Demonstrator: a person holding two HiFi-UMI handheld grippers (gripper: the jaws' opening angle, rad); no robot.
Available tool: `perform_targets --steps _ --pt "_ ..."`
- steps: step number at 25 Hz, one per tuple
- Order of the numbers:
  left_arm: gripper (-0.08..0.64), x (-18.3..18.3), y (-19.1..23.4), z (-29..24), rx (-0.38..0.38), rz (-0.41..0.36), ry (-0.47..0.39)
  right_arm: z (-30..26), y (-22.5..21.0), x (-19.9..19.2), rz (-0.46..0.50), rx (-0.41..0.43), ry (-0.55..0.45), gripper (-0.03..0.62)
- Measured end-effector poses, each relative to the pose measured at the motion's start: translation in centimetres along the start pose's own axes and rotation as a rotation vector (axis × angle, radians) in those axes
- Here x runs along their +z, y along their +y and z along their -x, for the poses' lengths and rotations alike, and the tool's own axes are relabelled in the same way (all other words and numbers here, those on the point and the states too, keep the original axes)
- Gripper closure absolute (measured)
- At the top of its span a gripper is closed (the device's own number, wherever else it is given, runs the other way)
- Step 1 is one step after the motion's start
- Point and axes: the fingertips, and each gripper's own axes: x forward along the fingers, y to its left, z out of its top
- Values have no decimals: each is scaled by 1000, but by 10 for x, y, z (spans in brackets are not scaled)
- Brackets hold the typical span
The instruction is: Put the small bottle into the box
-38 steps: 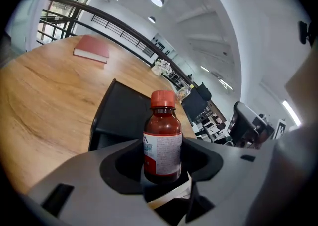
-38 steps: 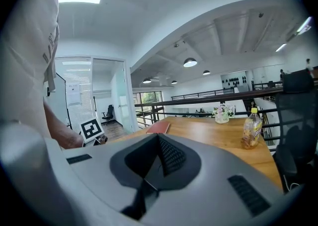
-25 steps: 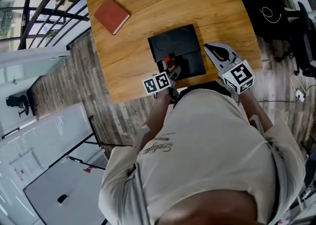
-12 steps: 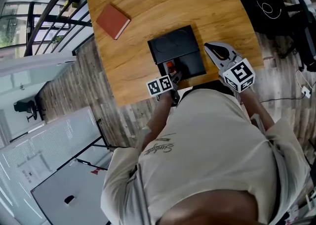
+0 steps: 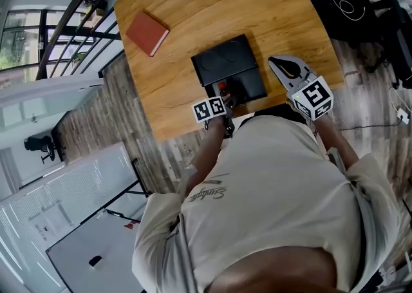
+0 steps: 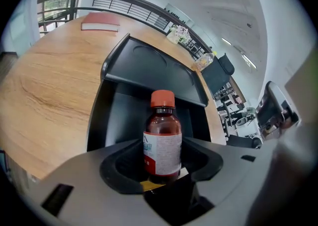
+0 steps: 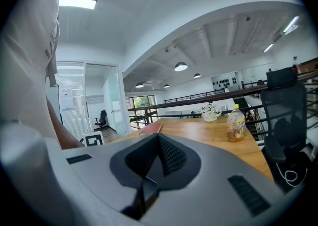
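1. Left gripper: its jaws are clamped on the small brown glass bottle with an orange cap and white label, which stands upright between them.
2. Bottle position: in the head view it sits at the near edge of the open black box, over the front of the lower tray. The flat lid lies beyond. Whether the base has cleared the near wall cannot be told.
3. Right gripper: its jaws are pressed together with nothing between them. It is held just beside the box on the round-cornered wooden table.
4. Likely step: carrying the bottle over the wall and lowering it to the tray floor.
5. Hazards:
   - If the bottle is too low, its base may catch the wall and push the unsteadied box.
   - Letting go above the floor, or at a tilt, would probably topple this tall, narrow bottle.
   - Smooth glass may slip downward in a loose grip.
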Motion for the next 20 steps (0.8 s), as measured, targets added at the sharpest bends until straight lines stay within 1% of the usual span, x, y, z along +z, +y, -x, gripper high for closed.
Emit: perform_targets --steps 5,10,13,16,20 --pt "334 0 5 -2 51 -8 28 4 1 -6 -18 -8 -3 597" --pt "334 3 6 -5 88 -53 58 5 -5 -12 -31 -16 -7 597" --pt "334 4 8 -8 102 -48 75 6 -10 -14 -40 -22 -10 597" --pt "333 1 13 -12 123 -29 113 6 -13 -16 -47 -23 -10 597" --pt "334 2 21 -18 171 -43 155 3 -21 -20 -56 -25 -13 597"
